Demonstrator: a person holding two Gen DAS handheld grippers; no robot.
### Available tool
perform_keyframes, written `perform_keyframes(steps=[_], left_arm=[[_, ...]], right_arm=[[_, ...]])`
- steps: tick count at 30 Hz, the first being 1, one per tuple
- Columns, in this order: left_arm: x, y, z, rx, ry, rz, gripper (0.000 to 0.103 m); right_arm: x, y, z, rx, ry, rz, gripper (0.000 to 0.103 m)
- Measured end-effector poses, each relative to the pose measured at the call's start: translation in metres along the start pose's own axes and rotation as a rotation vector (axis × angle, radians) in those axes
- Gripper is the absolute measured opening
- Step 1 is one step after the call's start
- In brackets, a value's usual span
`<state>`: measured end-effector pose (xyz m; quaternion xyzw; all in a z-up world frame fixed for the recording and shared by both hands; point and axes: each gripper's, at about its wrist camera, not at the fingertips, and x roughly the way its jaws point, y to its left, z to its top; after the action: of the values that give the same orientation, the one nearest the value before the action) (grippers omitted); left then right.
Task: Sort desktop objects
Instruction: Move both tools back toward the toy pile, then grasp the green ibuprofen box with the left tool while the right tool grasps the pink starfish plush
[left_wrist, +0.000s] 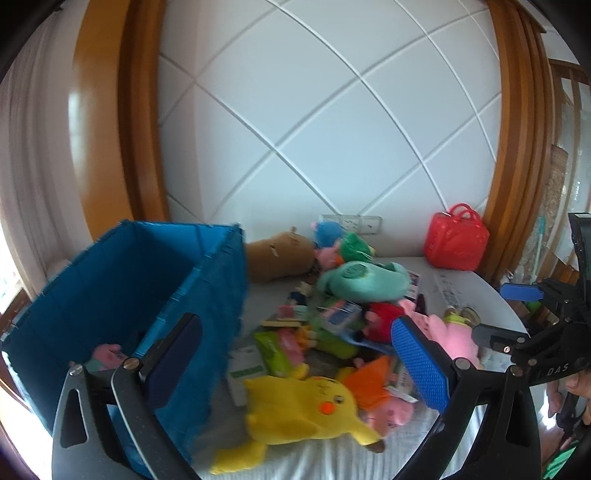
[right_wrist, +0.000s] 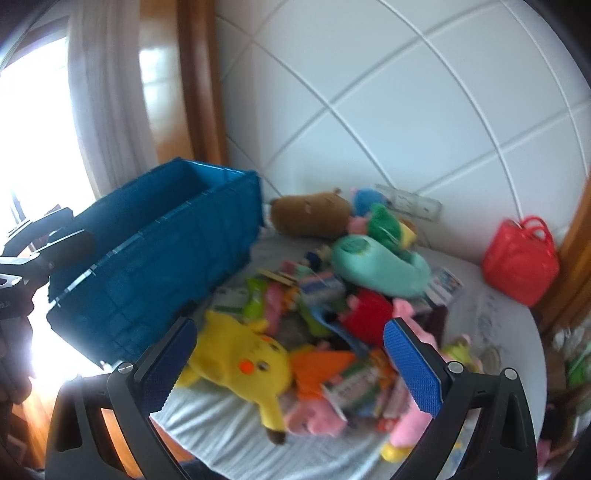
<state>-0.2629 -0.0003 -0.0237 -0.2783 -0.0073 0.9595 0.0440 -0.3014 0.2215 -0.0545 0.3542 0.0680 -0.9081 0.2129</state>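
Both grippers hang over the near edge of the table with nothing in them: the left gripper (left_wrist: 295, 365) has its jaws wide apart, one finger in front of the blue bin (left_wrist: 140, 295) and the other over the heap, and the right gripper (right_wrist: 291, 363) is spread just as wide above the yellow plush (right_wrist: 240, 363). That plush lies on its side at the near edge of the pile, touching an orange piece (right_wrist: 321, 363) to its right. Judging by what shows, the sorting has barely begun — the bin, at the left of the table (right_wrist: 491, 314), holds only one small pink toy (left_wrist: 107, 354) as far as can be seen, though much of its floor is hidden by the near wall. Nearly everything else is still heaped on the white cloth: a brown plush (left_wrist: 279, 256) far back beside the bin, a teal slipper (left_wrist: 364, 280) in the middle, a red plush (right_wrist: 367, 312), pink toys, green packets and small boxes, tangled and blurred. A red bag (left_wrist: 456, 240) stands apart at the far right against the wall. The yellow plush looks the likeliest next pick — it is closest and uncovered.
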Motion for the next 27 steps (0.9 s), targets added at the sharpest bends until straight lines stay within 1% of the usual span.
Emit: perform_keyframes(steps=[4, 7, 11, 15, 17, 19, 20, 23, 24, 27], left_arm=[[0.035, -0.037, -0.024, 0.028, 0.070, -0.049, 0.103], [0.067, -0.064, -0.044, 0.062, 0.110, -0.111, 0.103], [0.115, -0.090, -0.070, 0.097, 0.178, -0.181, 0.103], [0.163, -0.113, -0.094, 0.114, 0.236, -0.245, 0.103], [0.194, -0.130, -0.108, 0.132, 0.283, -0.286, 0.103], [0.216, -0.146, -0.119, 0.165, 0.309, -0.316, 0.103], [0.227, -0.156, -0.125, 0.197, 0.321, -0.328, 0.103], [0.258, -0.189, -0.146, 0.314, 0.371, -0.327, 0.103], [0.270, -0.201, -0.153, 0.361, 0.391, -0.311, 0.103], [0.290, -0.226, -0.165, 0.446, 0.424, -0.282, 0.103]], right_arm=[[-0.008, -0.046, -0.030, 0.063, 0.032, -0.047, 0.102], [-0.013, -0.078, -0.050, 0.113, 0.050, -0.100, 0.102], [-0.014, -0.116, -0.076, 0.181, 0.087, -0.164, 0.103], [-0.017, -0.139, -0.092, 0.221, 0.122, -0.214, 0.102], [-0.019, -0.151, -0.100, 0.234, 0.142, -0.249, 0.102], [-0.017, -0.162, -0.105, 0.258, 0.157, -0.270, 0.102], [-0.015, -0.168, -0.108, 0.270, 0.163, -0.280, 0.102], [-0.012, -0.184, -0.119, 0.318, 0.180, -0.296, 0.103], [-0.012, -0.189, -0.123, 0.327, 0.186, -0.297, 0.103], [-0.012, -0.205, -0.134, 0.358, 0.213, -0.317, 0.103]])
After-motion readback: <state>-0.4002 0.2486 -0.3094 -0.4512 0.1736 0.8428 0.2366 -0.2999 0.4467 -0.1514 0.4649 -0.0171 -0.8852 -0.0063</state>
